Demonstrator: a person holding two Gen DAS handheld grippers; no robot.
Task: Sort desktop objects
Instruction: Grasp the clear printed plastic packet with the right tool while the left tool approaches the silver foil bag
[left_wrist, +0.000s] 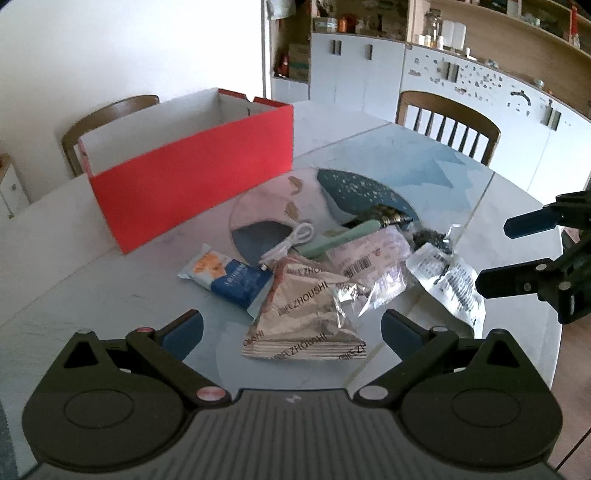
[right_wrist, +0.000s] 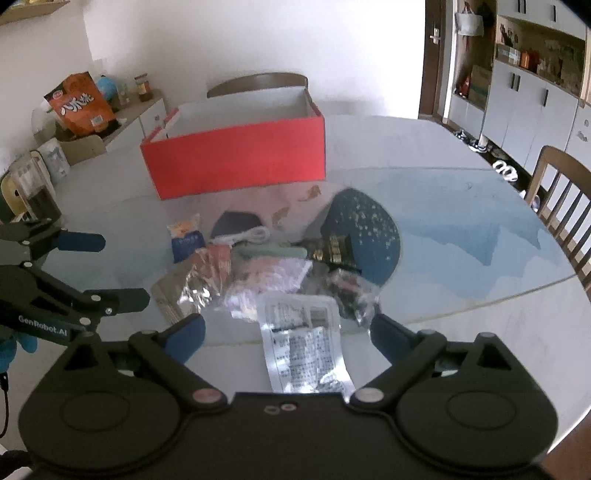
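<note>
A pile of small objects lies on the round table (left_wrist: 424, 155): a beige ZHOUSHI packet (left_wrist: 303, 314), a blue and white snack packet (left_wrist: 229, 278), a white cable (left_wrist: 288, 242), a green handle (left_wrist: 340, 236), a pink clear bag (left_wrist: 373, 258) and a clear printed bag (left_wrist: 450, 280) (right_wrist: 306, 343). An open red box (left_wrist: 192, 184) (right_wrist: 236, 158) stands behind them, empty as far as shown. My left gripper (left_wrist: 291, 332) is open just before the beige packet. My right gripper (right_wrist: 288, 332) is open around the near end of the clear printed bag.
Wooden chairs (left_wrist: 450, 125) (right_wrist: 561, 195) stand around the table. White cabinets and shelves (left_wrist: 480, 74) line the far wall. A sideboard with an orange snack bag (right_wrist: 81, 103) is at the left. Each gripper shows in the other's view (left_wrist: 532, 254) (right_wrist: 107, 269).
</note>
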